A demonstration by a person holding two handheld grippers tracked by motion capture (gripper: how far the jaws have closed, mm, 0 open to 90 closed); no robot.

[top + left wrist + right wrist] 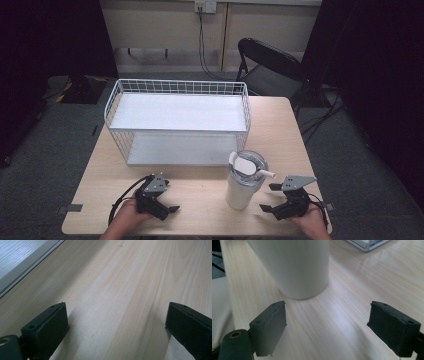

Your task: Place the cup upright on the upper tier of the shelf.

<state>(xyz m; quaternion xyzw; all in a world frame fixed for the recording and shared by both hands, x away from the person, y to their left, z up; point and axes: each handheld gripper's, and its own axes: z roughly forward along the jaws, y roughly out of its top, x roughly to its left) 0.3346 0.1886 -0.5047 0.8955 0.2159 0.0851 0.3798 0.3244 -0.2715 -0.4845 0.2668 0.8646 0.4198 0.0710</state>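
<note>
Both tools spread and empty, tall white lidded tumbler (pixel 294 267) just ahead of right tool (pixel 327 325); off-centre approach likely to topple it.

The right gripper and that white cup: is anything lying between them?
No. In the right gripper view, bare wooden table separates the right gripper from the cup.

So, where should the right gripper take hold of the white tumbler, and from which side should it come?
Probably the lower body of the white tumbler, approached level from its right side, where the open right gripper already faces it. The tumbler stands upright and its wall is smooth and round, narrowing toward the base. The lid and the spout stick out on top, so a grasp from above looks awkward.
</note>
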